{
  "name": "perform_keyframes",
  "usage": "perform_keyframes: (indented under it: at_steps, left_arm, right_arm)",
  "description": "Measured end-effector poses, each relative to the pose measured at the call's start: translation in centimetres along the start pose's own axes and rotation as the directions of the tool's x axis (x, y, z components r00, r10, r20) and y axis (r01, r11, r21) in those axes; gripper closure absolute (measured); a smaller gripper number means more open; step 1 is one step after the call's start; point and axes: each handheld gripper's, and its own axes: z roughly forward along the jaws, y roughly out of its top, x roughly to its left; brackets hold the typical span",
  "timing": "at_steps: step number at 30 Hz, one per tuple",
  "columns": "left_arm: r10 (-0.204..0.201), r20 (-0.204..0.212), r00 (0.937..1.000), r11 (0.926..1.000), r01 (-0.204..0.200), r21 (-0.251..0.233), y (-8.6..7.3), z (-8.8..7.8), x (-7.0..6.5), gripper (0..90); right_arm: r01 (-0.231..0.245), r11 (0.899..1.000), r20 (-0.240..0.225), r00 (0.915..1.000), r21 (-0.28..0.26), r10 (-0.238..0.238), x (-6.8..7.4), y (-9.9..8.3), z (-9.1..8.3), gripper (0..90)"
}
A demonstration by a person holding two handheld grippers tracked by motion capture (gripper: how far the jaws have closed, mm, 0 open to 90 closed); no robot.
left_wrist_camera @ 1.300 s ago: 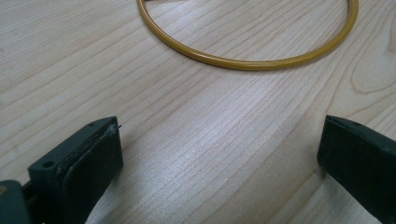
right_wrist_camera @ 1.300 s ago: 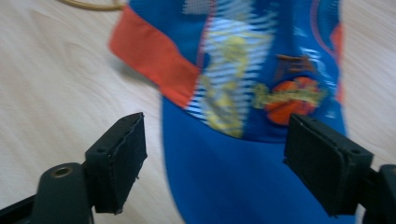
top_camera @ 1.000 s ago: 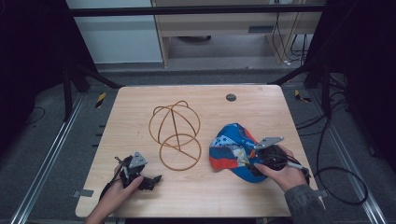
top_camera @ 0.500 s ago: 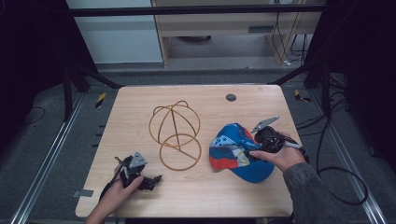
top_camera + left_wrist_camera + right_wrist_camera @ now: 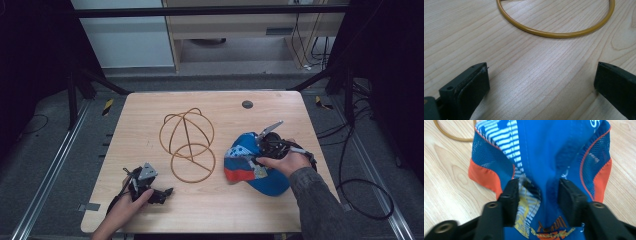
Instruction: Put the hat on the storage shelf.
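Right tongs (image 5: 537, 192) have just closed further, pinching the cap (image 5: 544, 150).

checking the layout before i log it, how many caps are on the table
1. The blue and orange cap lies on the right side of the table, beside the wire stand, with the right tongs around a fold of it.

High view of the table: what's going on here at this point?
A person holds a gripper in each hand. The right gripper has the blue cap bunched between its jaws, which have just been closing on the fabric. The left gripper rests open near the table's front edge, beside the gold wire frame.
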Motion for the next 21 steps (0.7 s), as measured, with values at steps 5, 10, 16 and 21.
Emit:
perform_keyframes:
  at_steps: [5,10,16,21]
  left_arm:
    - [0.001,0.0,1.0,1.0,-0.001,0.0,0.0,0.0,0.0,0.0]
    - [0.001,0.0,1.0,1.0,-0.001,0.0,0.0,0.0,0.0,0.0]
    - [0.001,0.0,1.0,1.0,-0.001,0.0,0.0,0.0,0.0,0.0]
    - [0.001,0.0,1.0,1.0,-0.001,0.002,0.0,0.0,0.0,0.0]
  right_arm:
    - [-0.005,1.0,-0.013,0.9999,0.002,0.005,-0.2,0.1,0.1,65.4]
    - [-0.001,1.0,-0.034,0.9994,0.012,0.001,-0.2,0.1,0.2,83.3]
    - [-0.009,1.0,-0.052,0.9986,0.022,0.01,-0.3,0.0,-0.4,89.8]
    - [-0.002,1.0,-0.059,0.9983,0.018,0.003,-0.2,0.1,-1.2,89.9]
